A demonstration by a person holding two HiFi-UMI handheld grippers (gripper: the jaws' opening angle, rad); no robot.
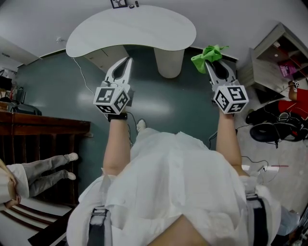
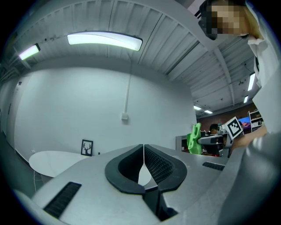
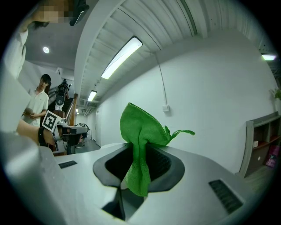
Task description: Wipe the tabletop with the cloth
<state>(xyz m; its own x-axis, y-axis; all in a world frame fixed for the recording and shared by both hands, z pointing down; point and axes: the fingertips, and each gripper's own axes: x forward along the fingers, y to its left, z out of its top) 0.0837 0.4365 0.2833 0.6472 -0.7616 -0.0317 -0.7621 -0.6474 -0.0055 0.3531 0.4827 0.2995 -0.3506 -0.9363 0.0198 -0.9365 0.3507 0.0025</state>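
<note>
A bright green cloth (image 1: 208, 54) is pinched in my right gripper (image 1: 209, 61), which is shut on it and held in the air to the right of the white table (image 1: 130, 29). In the right gripper view the cloth (image 3: 140, 136) sticks up from between the jaws and hangs down inside them. My left gripper (image 1: 128, 60) is shut with nothing in it, held up just in front of the table's near edge. In the left gripper view the left gripper (image 2: 143, 149) has its jaws closed together, with the cloth (image 2: 193, 138) far off to the right and the tabletop (image 2: 52, 160) at lower left.
The table rests on a round white pedestal (image 1: 169, 61). A framed picture (image 1: 119, 4) leans on the wall behind it. A grey shelf unit (image 1: 276, 60) stands at right, with cables and headphones (image 1: 269, 129) on the floor. A dark wooden bench (image 1: 43, 127) and a seated person's legs (image 1: 48, 170) are at left.
</note>
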